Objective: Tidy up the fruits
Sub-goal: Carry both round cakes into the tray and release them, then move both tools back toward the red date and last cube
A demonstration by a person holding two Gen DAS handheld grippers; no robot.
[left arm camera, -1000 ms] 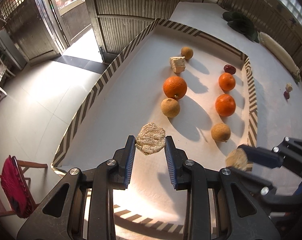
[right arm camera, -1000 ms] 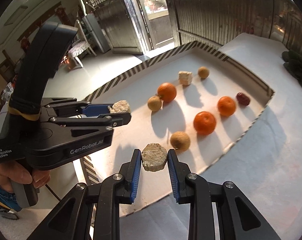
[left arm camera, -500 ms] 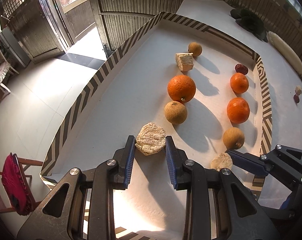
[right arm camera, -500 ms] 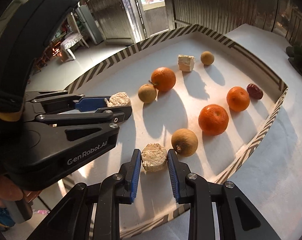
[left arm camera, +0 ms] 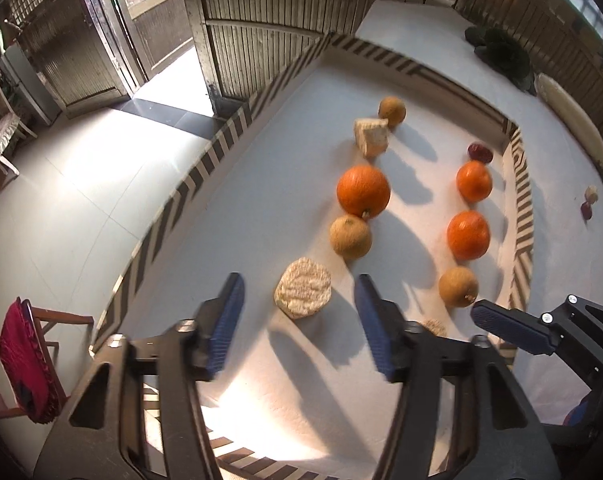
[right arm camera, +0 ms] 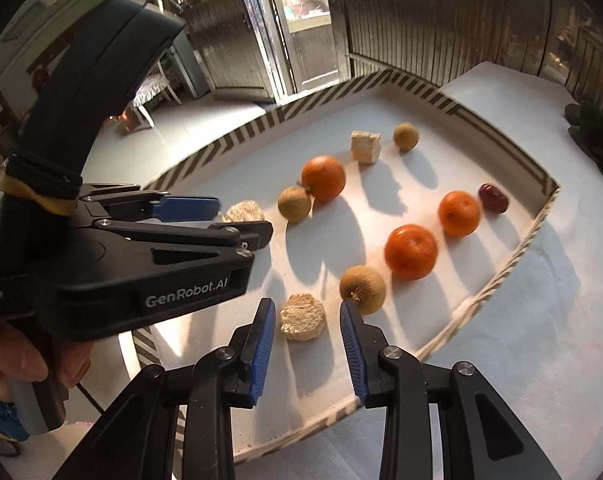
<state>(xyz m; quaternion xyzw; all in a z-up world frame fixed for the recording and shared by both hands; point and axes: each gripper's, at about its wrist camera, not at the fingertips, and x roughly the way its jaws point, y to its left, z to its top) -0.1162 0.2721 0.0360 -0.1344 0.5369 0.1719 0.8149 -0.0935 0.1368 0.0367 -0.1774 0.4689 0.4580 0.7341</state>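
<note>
Two pale, rough-topped slices lie at the near end of a white tray (left arm camera: pixel 237 216) edged in striped tape, each closing a row of fruit: the left slice (left arm camera: pixel 302 294) behind a brown fruit (left arm camera: pixel 350 237) and a large orange (left arm camera: pixel 363 191), the right slice (right arm camera: pixel 302 317) beside another brown fruit (right arm camera: pixel 362 289) and two oranges. Both appear set down to lengthen their rows. The left gripper (left arm camera: pixel 299 322) is opening, its blue pads clear of the slice between them; the right gripper (right arm camera: pixel 307 338) is also opening, its slice resting free on the tray. The right wrist view alone shows the person's hand (right arm camera: pixel 17 364) on the left tool; the left view hides most of the right slice behind its own finger
</note>
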